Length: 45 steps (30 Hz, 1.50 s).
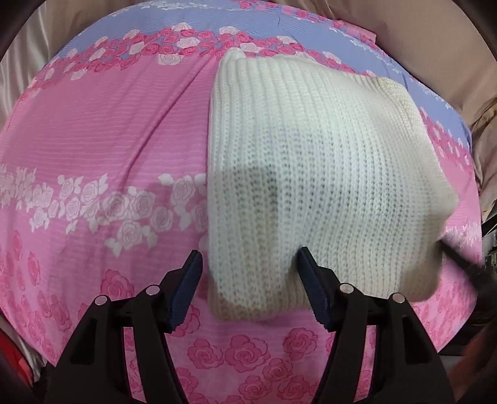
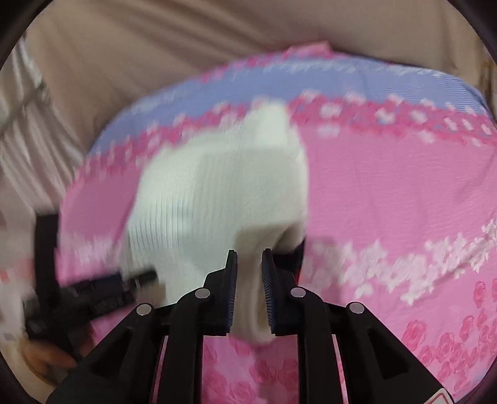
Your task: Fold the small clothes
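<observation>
A cream ribbed knit garment [image 1: 316, 174] lies on a pink rose-print sheet [image 1: 102, 130], its near edge lifted. My left gripper [image 1: 248, 267] is open, its fingers either side of the garment's near left corner, not closed on it. In the blurred right wrist view my right gripper [image 2: 250, 267] is shut on a fold of the knit garment [image 2: 217, 192] and holds it raised. The left gripper [image 2: 93, 289] shows at the left of that view. The right gripper's dark tip [image 1: 459, 261] shows at the right edge of the left wrist view.
The sheet has a lilac band with roses along its far edge [image 1: 217, 28]. Beige fabric [image 2: 186, 56] lies beyond the sheet. White ribbed fabric [image 2: 21, 149] is at the far left of the right wrist view.
</observation>
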Motion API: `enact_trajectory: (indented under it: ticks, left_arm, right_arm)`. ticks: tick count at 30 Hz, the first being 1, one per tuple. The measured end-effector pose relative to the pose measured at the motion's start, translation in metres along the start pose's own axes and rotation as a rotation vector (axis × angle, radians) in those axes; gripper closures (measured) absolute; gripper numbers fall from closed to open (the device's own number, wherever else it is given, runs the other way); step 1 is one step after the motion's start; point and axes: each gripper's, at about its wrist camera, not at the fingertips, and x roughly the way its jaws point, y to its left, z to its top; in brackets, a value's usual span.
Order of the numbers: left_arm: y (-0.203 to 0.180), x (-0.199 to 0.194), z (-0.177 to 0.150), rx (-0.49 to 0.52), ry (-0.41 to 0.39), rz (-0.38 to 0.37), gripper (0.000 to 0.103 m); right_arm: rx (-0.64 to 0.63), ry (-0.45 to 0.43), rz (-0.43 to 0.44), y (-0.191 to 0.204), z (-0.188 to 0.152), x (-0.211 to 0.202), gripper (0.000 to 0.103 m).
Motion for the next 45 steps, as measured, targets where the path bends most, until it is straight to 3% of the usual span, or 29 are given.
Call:
enact_trajectory:
  ticks: [1, 3, 9, 13, 17, 25, 45]
  left_arm:
    - [-0.002, -0.001, -0.002, 0.002, 0.0, 0.013, 0.042]
    - [-0.005, -0.007, -0.005, 0.006, -0.004, 0.024, 0.043]
    - [-0.013, -0.035, -0.025, 0.03, -0.075, 0.074, 0.036]
    - [-0.019, -0.046, -0.04, 0.033, -0.09, 0.092, 0.036]
    - [-0.029, -0.05, -0.048, 0.075, -0.125, 0.132, 0.036]
    - [-0.04, -0.053, -0.062, 0.088, -0.131, 0.155, 0.036]
    - [-0.052, -0.051, -0.079, 0.126, -0.116, 0.181, 0.036]
  right_arm:
    - [-0.014, 0.035, -0.045, -0.002, -0.008, 0.017, 0.091]
    - [-0.003, -0.007, -0.044, -0.003, -0.012, 0.011, 0.093]
    - [0.003, -0.106, -0.059, -0.002, -0.016, -0.045, 0.083]
    - [0.077, -0.102, -0.055, -0.007, -0.037, -0.055, 0.083]
    - [0.087, -0.067, -0.096, 0.001, -0.056, -0.05, 0.075]
    - [0.049, -0.071, -0.145, 0.019, -0.069, -0.054, 0.064]
    - [0.027, -0.085, -0.158, 0.034, -0.077, -0.057, 0.061]
